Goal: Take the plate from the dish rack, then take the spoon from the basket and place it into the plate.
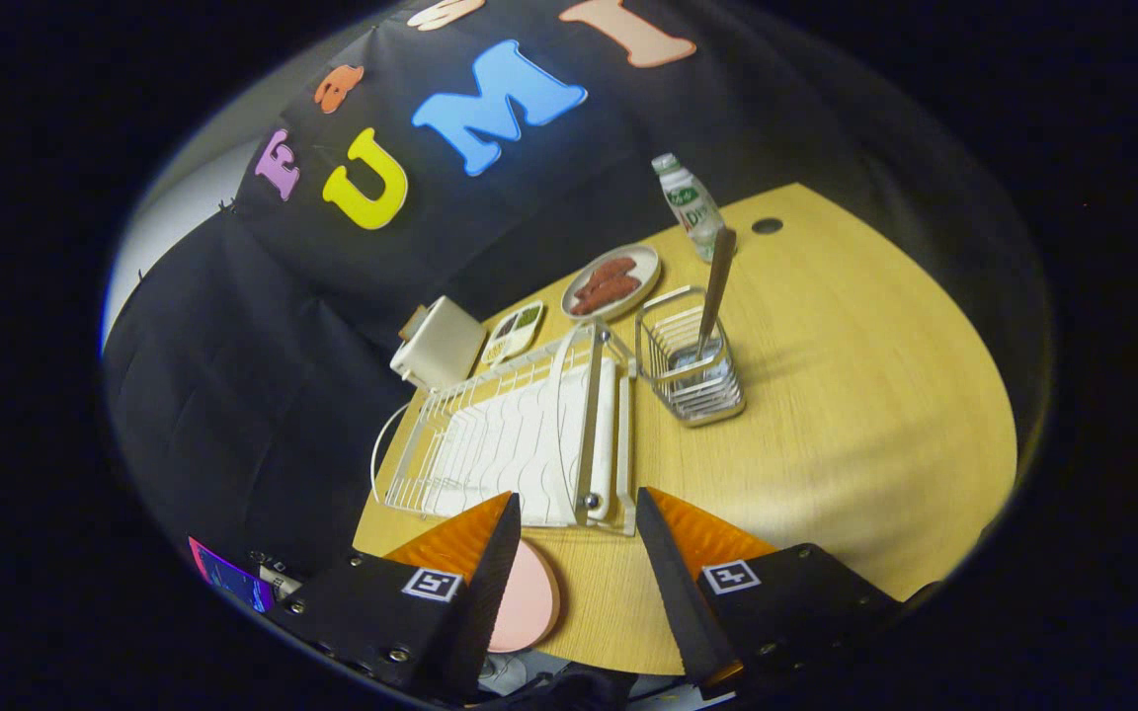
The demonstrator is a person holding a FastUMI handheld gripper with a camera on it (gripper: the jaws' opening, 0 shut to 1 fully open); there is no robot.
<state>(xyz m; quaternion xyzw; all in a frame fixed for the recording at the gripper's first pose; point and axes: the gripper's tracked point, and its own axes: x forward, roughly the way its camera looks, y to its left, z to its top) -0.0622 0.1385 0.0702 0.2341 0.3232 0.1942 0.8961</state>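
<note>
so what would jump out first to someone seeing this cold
Probably the white dish rack just beyond the open hand-held gripper, with a wire basket beside it holding an upright spoon. A pink plate lies flat on the wooden table by one finger, and a dish of sausages sits farther back.

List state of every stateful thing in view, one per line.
gripper: open, holding nothing
pink plate: flat on the table, by the gripper, out of the rack
dish rack: no dishes in it
spoon: upright in the wire basket
bottle: upright, capped
far plate: holds food
</note>
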